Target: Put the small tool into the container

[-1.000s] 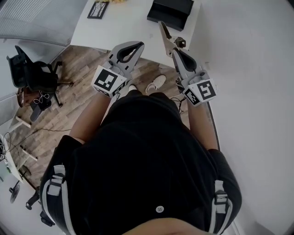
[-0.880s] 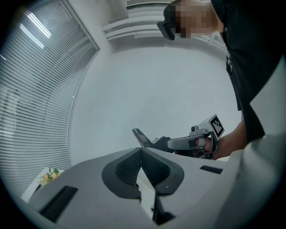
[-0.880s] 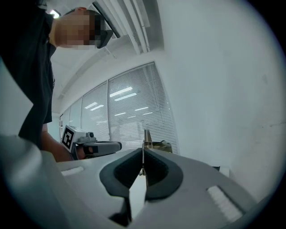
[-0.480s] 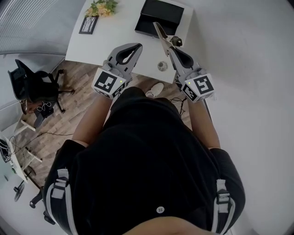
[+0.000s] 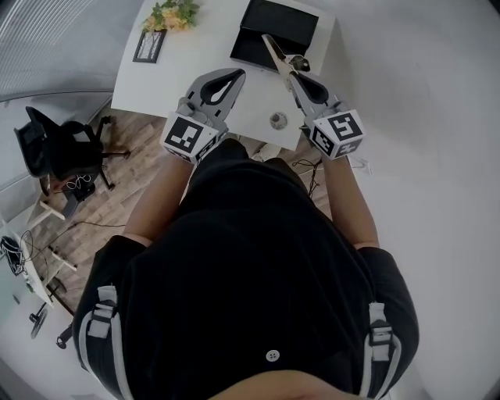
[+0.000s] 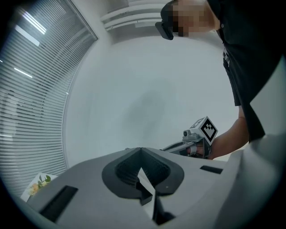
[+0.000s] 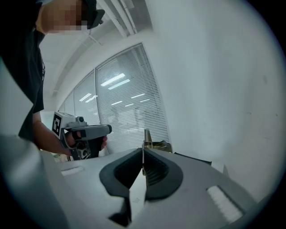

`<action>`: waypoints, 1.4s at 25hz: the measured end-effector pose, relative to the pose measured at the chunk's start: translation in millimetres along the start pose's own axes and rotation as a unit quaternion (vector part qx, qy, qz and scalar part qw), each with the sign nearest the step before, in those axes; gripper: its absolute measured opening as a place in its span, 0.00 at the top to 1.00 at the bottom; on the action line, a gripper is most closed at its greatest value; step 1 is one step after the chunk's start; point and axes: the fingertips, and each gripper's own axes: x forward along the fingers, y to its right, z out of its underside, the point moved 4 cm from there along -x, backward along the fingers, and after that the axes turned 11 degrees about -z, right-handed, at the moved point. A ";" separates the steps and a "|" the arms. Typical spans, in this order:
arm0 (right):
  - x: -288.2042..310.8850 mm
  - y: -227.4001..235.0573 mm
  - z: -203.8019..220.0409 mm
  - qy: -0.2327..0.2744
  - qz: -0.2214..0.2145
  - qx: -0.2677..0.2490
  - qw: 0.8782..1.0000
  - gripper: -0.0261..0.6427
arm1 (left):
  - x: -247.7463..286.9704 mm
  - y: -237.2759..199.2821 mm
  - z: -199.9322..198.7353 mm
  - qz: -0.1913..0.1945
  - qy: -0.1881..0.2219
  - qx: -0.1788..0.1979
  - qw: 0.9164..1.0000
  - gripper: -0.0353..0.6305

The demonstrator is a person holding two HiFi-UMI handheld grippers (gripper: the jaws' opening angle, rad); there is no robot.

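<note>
Over the near side of the black container [image 5: 289,19], as the head view frames it: the small tool [image 5: 278,56], a thin, pale metal piece with a darker knob partway along. Its long axis runs from the right gripper [image 5: 295,76] away from the person and a little to the left, free end pointing at the container. How high it sits above the container cannot be told.

Right gripper's jaws are clenched on the tool's near end; in the right gripper view the tool stands up as a narrow blade just past the jaw tips.

Left gripper [image 5: 233,75] is held beside it and apart, jaws pressed together at the tips with nothing between them.

Below both lies the white table [image 5: 180,78]. A small round metal object [image 5: 277,120] sits near its front edge. Flowers [image 5: 173,13] and a dark picture frame [image 5: 148,45] are at the far left. An office chair [image 5: 55,148] stands on the wooden floor [image 5: 125,180], left of the table.
</note>
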 end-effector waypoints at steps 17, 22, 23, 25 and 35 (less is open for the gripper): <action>93.4 92.5 65.6 -0.182 0.033 0.021 0.982 0.94 | 79.9 -82.2 46.3 0.052 -0.023 -0.018 0.998 0.94; 113.3 106.5 86.4 -0.244 0.028 0.019 0.969 0.94 | 94.7 -96.3 61.0 0.056 -0.037 -0.018 0.998 0.94; 117.4 109.1 90.9 -0.254 0.028 0.020 0.967 0.94 | 97.3 -99.4 64.4 0.056 -0.041 -0.019 0.997 0.94; 125.3 114.6 99.6 -0.270 0.026 0.021 0.962 0.94 | 103.1 -104.0 69.0 0.058 -0.041 -0.024 0.997 0.94; 154.1 129.9 140.1 -0.340 0.014 0.024 0.940 0.94 | 123.4 -123.3 92.8 0.058 -0.052 -0.026 0.997 0.94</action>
